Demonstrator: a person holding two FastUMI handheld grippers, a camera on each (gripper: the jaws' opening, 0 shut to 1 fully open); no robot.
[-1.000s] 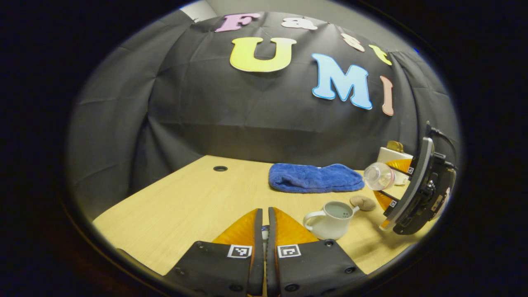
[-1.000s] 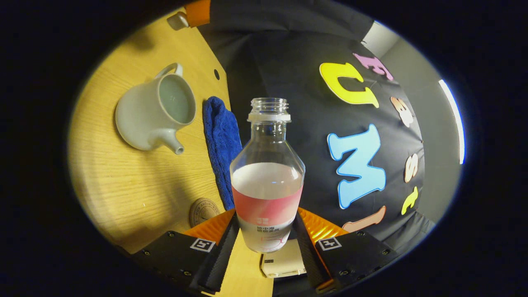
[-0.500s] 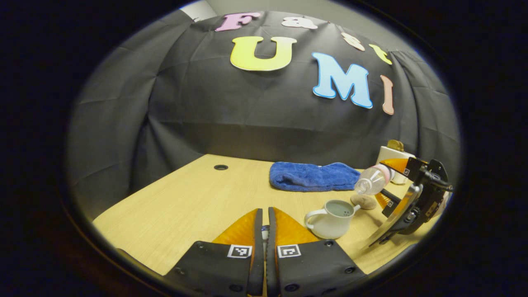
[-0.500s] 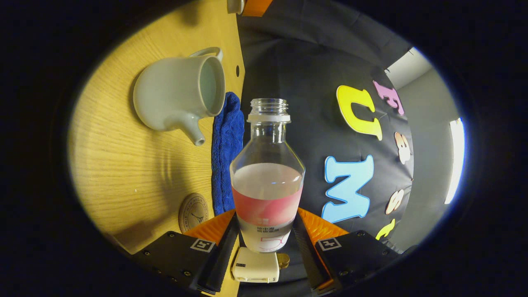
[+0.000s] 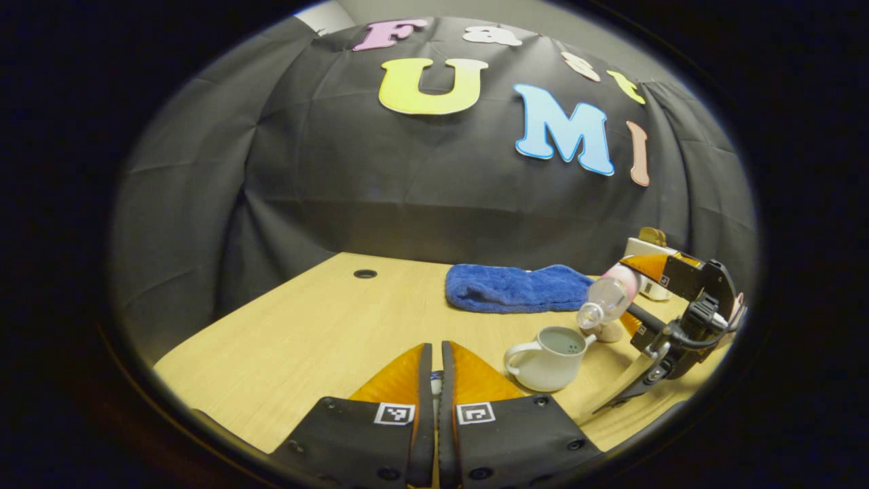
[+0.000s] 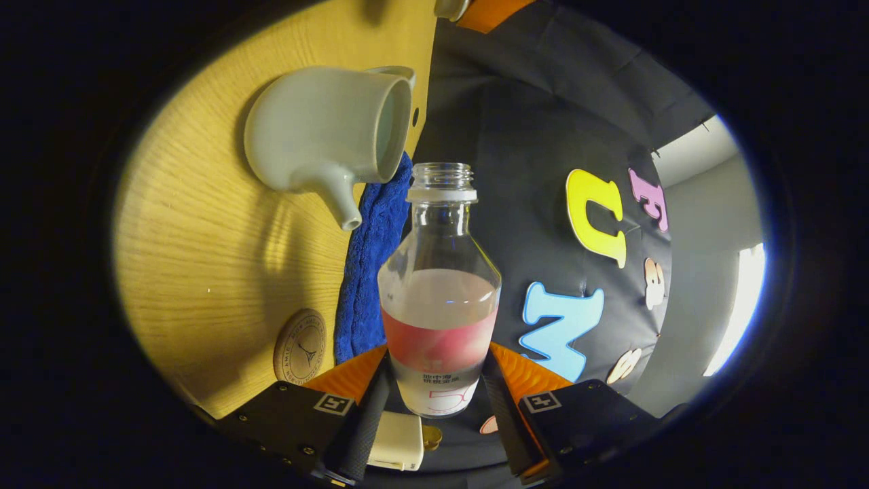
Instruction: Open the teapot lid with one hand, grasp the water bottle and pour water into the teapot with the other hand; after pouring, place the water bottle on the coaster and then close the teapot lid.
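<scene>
Bottle (image 6: 440,299) tilted over teapot (image 5: 548,356)

So over the last second the right gripper (image 5: 628,299) has rolled the water bottle (image 5: 606,299) from roughly sideways to mouth-down, and its neck now hangs right above the open teapot (image 5: 548,350). In the right gripper view the teapot (image 6: 333,132) has slid up and closer (coaster (image 6: 299,345) drifted left too), and the wall swung round.
</scene>
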